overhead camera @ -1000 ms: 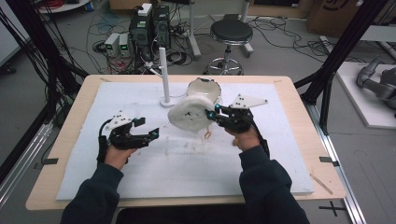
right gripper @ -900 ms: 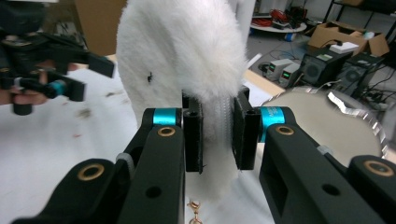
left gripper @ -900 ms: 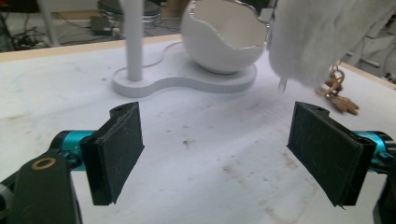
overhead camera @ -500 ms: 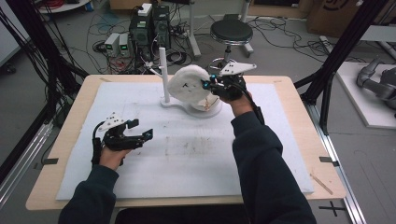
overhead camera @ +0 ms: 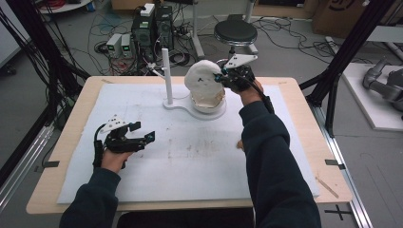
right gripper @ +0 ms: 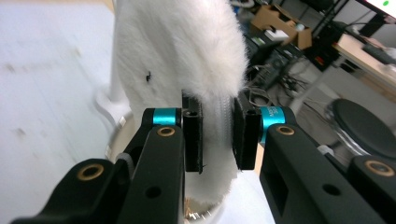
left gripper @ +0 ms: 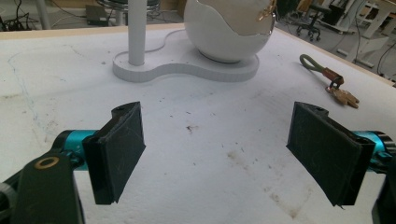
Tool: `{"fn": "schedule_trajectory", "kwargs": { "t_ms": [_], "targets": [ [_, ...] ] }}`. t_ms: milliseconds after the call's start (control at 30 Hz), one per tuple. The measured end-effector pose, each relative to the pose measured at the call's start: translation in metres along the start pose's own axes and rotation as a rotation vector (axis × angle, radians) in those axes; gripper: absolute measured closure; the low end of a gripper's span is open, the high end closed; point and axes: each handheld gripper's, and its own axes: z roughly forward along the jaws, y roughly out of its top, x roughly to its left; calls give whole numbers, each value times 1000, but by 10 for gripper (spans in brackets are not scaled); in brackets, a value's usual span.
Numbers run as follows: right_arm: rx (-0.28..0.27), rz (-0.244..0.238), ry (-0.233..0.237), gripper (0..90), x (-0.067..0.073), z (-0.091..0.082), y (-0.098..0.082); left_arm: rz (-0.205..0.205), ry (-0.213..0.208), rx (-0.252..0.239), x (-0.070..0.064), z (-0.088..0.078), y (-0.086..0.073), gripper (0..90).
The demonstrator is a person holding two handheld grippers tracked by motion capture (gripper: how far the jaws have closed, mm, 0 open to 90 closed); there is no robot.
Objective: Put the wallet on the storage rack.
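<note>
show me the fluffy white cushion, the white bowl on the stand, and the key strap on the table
fluffy white cushion [right gripper: 187,51]: right gripper view, its furry face.
white bowl [left gripper: 224,39]: left gripper view, its rounded outer wall.
key strap [left gripper: 322,71]: left gripper view, the strap's middle.

Dark navy sleeves; black claw [right gripper: 217,135] arms with teal collars.

Right claw [right gripper: 217,135] clamps white furry cover [right gripper: 182,51] edge.
</note>
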Motion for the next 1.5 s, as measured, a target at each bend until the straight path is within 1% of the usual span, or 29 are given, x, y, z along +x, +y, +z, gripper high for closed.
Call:
{"fn": "schedule_trajectory", "kwargs": {
  "t_ms": [200,267,300,367,400,500,533,567,633,767,800,833,867,900,933,967,1033,1067,1100,1133,1167,1233,1267,1300,1333,1400,1433,1467,1500],
  "targets": [
    [64,-95,-62,777,2,0,-8,-8,-2,-2,0,0,-1,185],
    [65,-97,-66,777,3,0,-9,-10,-4,-2,0,1,-1,185],
    [94,-137,-85,776,6,2,-9,-11,-2,-1,0,1,-1,185],
    [105,-156,-92,776,8,4,-9,-13,-4,6,0,1,-1,185],
    [133,-206,-113,776,13,10,-9,-15,-4,4,-1,1,-2,185],
    [159,-233,-125,777,18,15,-9,-13,-4,4,0,1,-1,186],
    [202,-262,-137,776,24,24,-9,-18,-4,1,1,0,-1,187],
    [202,-262,-137,776,24,24,-9,-18,-4,1,1,0,-1,186],
    [236,-298,-132,777,32,35,-11,-25,-4,-3,1,0,-1,187],
    [265,-316,-127,777,37,44,-14,-28,-4,-6,2,-1,-2,187],
    [257,-281,-126,777,38,44,-18,-28,-5,-5,2,-2,-2,189],
    [257,-281,-126,777,38,44,-18,-30,-3,-6,2,-2,-2,189],
    [247,-238,-95,770,38,43,-22,-31,-4,-5,3,-2,-2,189],
    [247,-238,-95,770,38,43,-22,-31,-4,-5,3,-2,-2,189],
    [229,-168,-24,707,35,39,-24,-32,-4,-8,3,-2,-2,189],
    [206,-110,13,643,34,35,-25,-32,-4,-8,3,-2,-2,189],
    [147,-5,58,513,30,29,-25,-34,-5,-8,3,-2,-2,189],
    [105,70,95,497,27,26,-25,-36,-6,-10,2,-1,-2,189],
    [105,70,95,497,27,26,-25,-36,-6,-10,2,-1,-2,189],
    [10,157,126,577,24,21,-25,-38,-5,-11,2,-1,-2,189],
    [0,172,131,656,25,21,-25,-38,-5,-11,2,-1,-2,189],
    [12,180,125,681,25,22,-26,-36,-5,-8,3,-1,-2,189],
    [34,175,140,753,25,25,-29,-36,-6,-8,3,-2,-2,189],
    [34,175,140,753,25,25,-29,-36,-6,-8,3,-2,-2,189],
    [74,153,137,767,26,27,-30,-39,-6,-11,3,-2,-2,189],
    [112,130,139,762,28,27,-30,-39,-5,-11,3,-2,-2,189],
    [119,130,134,722,29,25,-29,-38,-5,-10,3,-2,-2,190],
    [115,135,125,627,29,23,-29,-36,-3,-13,3,-2,-2,190],
    [100,162,104,571,27,18,-30,-36,-3,-13,3,-2,-2,189]
  ]
}}
